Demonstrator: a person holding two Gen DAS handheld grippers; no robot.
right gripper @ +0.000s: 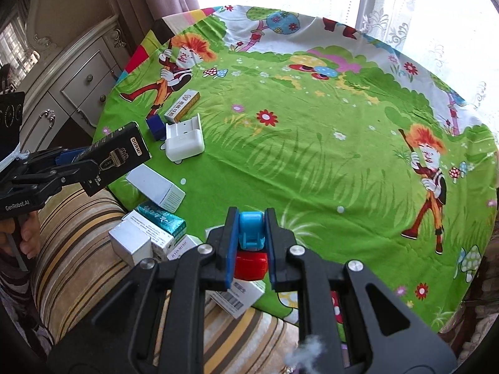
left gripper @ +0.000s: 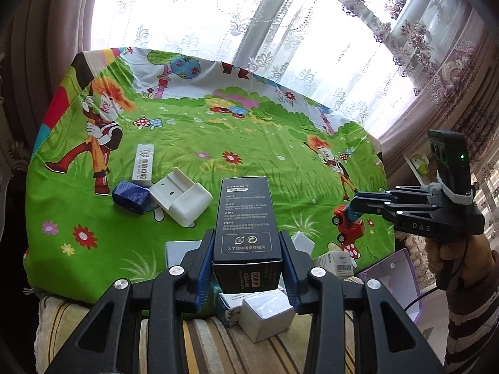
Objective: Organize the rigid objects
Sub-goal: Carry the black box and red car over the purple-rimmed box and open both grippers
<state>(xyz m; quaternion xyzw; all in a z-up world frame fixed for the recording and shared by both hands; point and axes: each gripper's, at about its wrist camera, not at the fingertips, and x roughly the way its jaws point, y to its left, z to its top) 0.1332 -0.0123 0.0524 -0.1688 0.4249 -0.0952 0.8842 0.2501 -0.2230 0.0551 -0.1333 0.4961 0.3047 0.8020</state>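
Black carton [left gripper: 246, 218] marked DORMI clamped between the blue pads of the left gripper [left gripper: 248, 249], raised above the near edge of the cartoon tablecloth [left gripper: 265, 143]. Toy car [right gripper: 251, 243], blue over red, pinched in the closed jaws of the right gripper [right gripper: 249, 240], also lifted clear of the tablecloth near its front edge. Lying on the tablecloth toward its left side: white plastic holder [left gripper: 181, 196], touching a dark blue box [left gripper: 131, 196], with a long white box [left gripper: 143, 165] just behind. Clustered at the tablecloth's near edge, partly spilling onto a striped cushion [right gripper: 78, 227]: white cube box [right gripper: 131, 244], teal patterned box [right gripper: 162, 218], larger white carton [right gripper: 156, 187], barcode-labelled box [right gripper: 237, 299]. Beyond the tablecloth's far edge, lace curtains [left gripper: 193, 15] against a bright window.
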